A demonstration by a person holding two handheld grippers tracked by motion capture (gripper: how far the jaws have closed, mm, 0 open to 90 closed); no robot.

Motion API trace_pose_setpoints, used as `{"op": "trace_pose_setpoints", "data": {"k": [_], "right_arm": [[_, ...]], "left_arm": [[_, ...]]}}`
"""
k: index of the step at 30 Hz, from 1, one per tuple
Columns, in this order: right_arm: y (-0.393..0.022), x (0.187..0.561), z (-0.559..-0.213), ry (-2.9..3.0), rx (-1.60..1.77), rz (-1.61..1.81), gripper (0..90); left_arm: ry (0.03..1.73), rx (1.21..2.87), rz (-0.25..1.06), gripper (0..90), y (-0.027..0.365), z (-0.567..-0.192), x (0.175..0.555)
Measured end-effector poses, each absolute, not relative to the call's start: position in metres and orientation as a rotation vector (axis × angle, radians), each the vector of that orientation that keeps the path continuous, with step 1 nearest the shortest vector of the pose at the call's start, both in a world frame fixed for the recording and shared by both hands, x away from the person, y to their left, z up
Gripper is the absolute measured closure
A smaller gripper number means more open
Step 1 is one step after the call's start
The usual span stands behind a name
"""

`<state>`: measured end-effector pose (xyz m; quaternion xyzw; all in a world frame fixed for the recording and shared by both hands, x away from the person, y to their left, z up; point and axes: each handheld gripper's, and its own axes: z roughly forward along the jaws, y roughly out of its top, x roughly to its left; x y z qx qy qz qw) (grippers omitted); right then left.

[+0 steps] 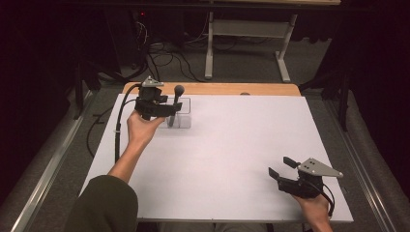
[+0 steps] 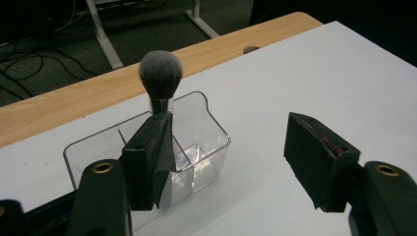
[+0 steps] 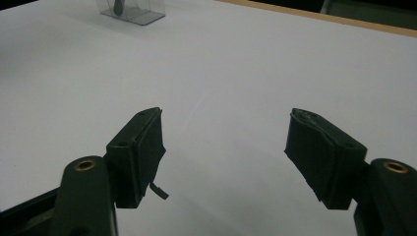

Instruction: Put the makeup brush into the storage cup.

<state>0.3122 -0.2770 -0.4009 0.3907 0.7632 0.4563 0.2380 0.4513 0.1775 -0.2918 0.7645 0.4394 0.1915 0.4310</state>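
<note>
Just beyond the left gripper (image 1: 170,109), at the far left part of the white table (image 1: 232,154), a clear plastic organiser (image 1: 181,117) is standing upright, divided inside by thin walls into compartments. A makeup brush (image 1: 178,96) is standing in it, handle down and dark, rounded bristle head up, rising above the rim; which compartment is holding it cannot be told. In the left gripper view the organiser (image 2: 196,147) is sitting partly behind one black pad, and the brush (image 2: 160,73) is showing just above that pad, off to its outer side rather than between the two. The left gripper (image 2: 231,157) is standing spread wide, nothing between its pads, gripping neither brush nor organiser. The person's left hand (image 1: 141,129) is holding it from below, a dark sleeve trailing toward the near edge. Well apart from all this, at the near right corner of the table, the right gripper (image 1: 281,168) is resting in the person's right hand (image 1: 315,208), jaws pointing toward the table's middle. In the right gripper view it (image 3: 226,147) is likewise standing spread, bare white surface between its pads, with the organiser (image 3: 132,10) lying far ahead of it at the upper left. A wooden strip (image 1: 217,89) is bordering the table's far edge, behind the organiser.
</note>
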Motion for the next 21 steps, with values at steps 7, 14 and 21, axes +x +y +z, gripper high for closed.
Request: {"op": "trace_pose_setpoints", "data": {"k": [7,14,21], "right_arm": [[-0.277,0.312,-0.401,2.095,1.078,1.245,32.2],[-0.276,0.312,-0.401,2.097,1.070,1.247,32.2],[-0.276,0.312,-0.402,2.098,1.075,1.246,32.2]], "left_arm": [[1.059,1.917,0.472,34.9,0.176,-0.289,0.442],[1.044,1.922,0.473,34.4,0.177,-0.288,0.435],[1.033,1.923,0.470,34.4,0.178,-0.288,0.429]]}}
